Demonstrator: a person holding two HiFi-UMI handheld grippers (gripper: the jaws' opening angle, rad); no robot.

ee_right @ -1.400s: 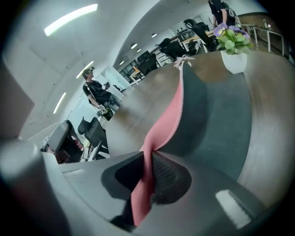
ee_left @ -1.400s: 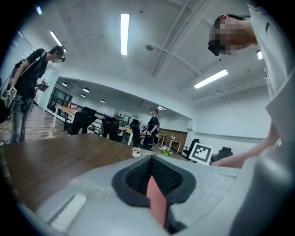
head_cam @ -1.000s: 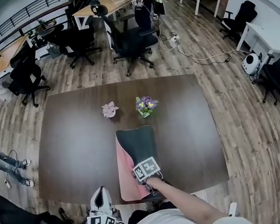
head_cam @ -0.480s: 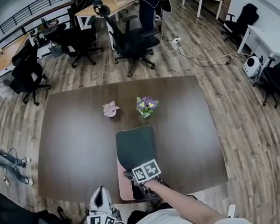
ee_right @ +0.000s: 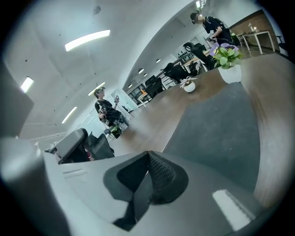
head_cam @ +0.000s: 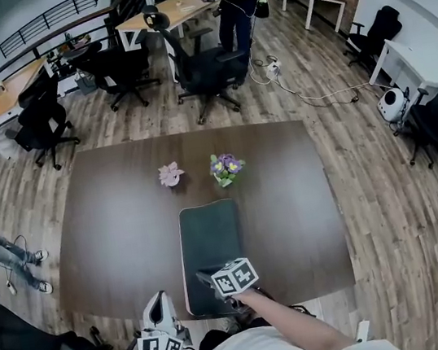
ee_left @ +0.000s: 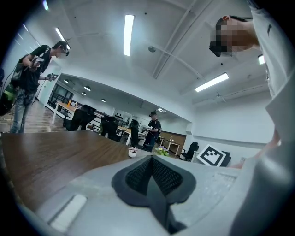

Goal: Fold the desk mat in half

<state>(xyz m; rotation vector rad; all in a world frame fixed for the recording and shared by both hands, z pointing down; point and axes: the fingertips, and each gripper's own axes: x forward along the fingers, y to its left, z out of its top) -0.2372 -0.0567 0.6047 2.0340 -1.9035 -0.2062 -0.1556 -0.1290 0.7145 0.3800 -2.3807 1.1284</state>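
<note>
Half-width, judging by the narrow dark mat (head_cam: 211, 245) lying lengthwise at the near middle of the bench (head_cam: 112, 228), its near end at the front edge. Looks like the closing step: fold laid, only release and a check left. Right tongs (head_cam: 206, 278) closed on nothing, over the mat's near end. Left tongs (head_cam: 158, 303) likewise closed and empty, held off the bench's front edge, left of the mat. Next calls for little: draw both tongs clear, press the crease flat if springy, square the edges if off.

Around all this, an open office with wood floor (head_cam: 363, 147), pale desks (head_cam: 176, 5) and black chairs (head_cam: 206, 65), and a person (head_cam: 235, 3) standing at the far side. Bench dark brown, bare but for the mat and, beyond its far end and apart from it, purple flowers (head_cam: 226, 166) and a pink flower (head_cam: 171, 173).
</note>
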